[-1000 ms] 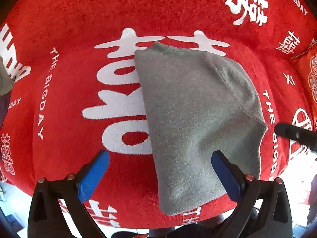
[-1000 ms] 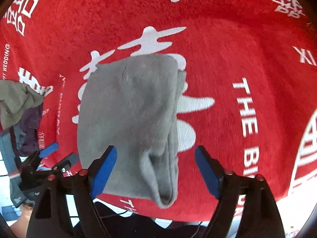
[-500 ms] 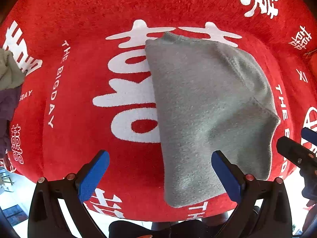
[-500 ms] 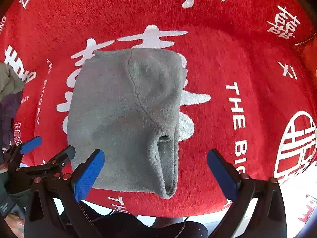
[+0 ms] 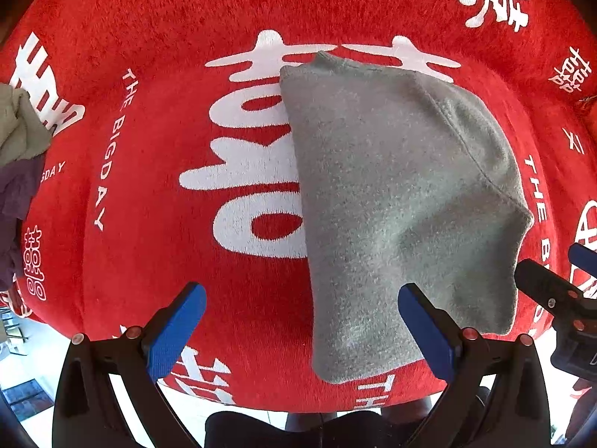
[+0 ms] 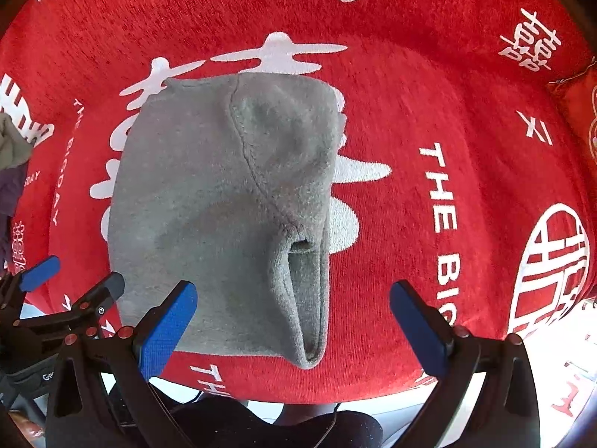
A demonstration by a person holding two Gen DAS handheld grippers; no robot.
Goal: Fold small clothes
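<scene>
The folded grey garment (image 5: 395, 201) lies flat on the red tabletop (image 5: 149, 37), over its large white characters. Both the left tongs (image 5: 302, 321) and the right tongs (image 6: 294, 321) hover spread wide near the garment's near edge, gripping nothing.

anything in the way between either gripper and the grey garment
Nothing visible. The grey garment lies flat on the red cloth, directly ahead of the open left gripper and open right gripper.
</scene>
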